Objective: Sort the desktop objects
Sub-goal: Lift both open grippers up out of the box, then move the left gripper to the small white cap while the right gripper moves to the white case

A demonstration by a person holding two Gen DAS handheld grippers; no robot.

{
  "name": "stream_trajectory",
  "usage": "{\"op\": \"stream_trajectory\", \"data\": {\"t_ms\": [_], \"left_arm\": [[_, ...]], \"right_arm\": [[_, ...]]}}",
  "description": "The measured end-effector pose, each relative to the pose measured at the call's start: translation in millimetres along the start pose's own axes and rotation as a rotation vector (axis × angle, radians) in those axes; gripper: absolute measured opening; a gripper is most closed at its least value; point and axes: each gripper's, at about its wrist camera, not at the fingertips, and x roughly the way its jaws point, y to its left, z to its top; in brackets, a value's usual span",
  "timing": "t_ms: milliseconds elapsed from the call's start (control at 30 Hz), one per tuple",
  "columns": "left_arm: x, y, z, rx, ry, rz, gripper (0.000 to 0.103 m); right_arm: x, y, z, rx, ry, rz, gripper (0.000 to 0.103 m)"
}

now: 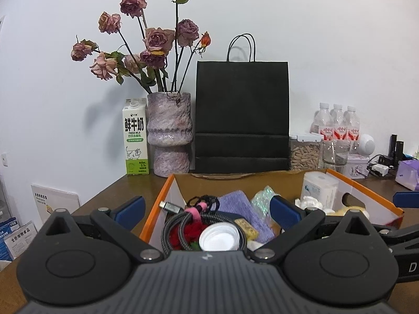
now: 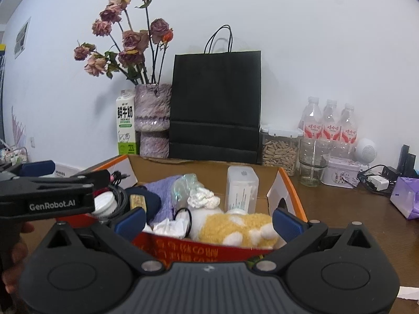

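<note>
While we are holding both grippers over the near edge of the cardboard box point(image 2: 288, 183), the left gripper point(image 1: 207, 209) is standing with its blue fingers point(image 1: 284, 210) spread wide and gripping nothing, and the right gripper point(image 2: 208, 219) is likewise gaping wide and empty. Between the left fingers, nearest to us, a white round lid point(image 1: 218, 239) is lying against a coiled braided cable point(image 1: 178, 222) bound with a pink strap, with something red tucked under the coil. Just beyond them a purple cloth point(image 1: 235, 204) is resting inside the box, and past the right-hand finger a white rectangular container point(image 1: 320, 188) is standing upright. Between the right gripper's fingers we are seeing the red front wall of the box, and just behind it a yellow-and-white plush toy point(image 2: 235, 229) is lying beside a black hair tie point(image 2: 183, 218) and crumpled white tissue point(image 2: 167, 226). Farther in, a crinkled clear wrapper point(image 2: 186, 183) is sitting near the purple cloth. Beyond the box, against the wall, a milk carton point(image 1: 135, 138), a vase of dried roses point(image 1: 169, 138) and a black paper bag point(image 1: 242, 116) are standing in a row, with water bottles point(image 2: 328, 123) off to the right of the fingers.
</note>
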Motion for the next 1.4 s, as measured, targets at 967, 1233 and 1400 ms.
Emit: {"op": "stream_trajectory", "data": {"t_ms": [967, 1233, 1400], "left_arm": [[-19.3, -5.0, -34.2, 0.074, 0.186, -0.076, 0.103], [-11.3, -9.5, -38.0, 0.095, 0.261, -0.092, 0.103], [4.5, -11.2, -41.0, 0.098, 0.354, -0.077, 0.103]], "right_arm": [[-41.2, -31.2, -45.5, -0.021, 0.119, -0.056, 0.103], [-32.9, -52.5, -52.2, -0.003, 0.199, -0.096, 0.103], [-16.4, -67.1, -52.9, 0.028, 0.263, -0.103, 0.1]]}}
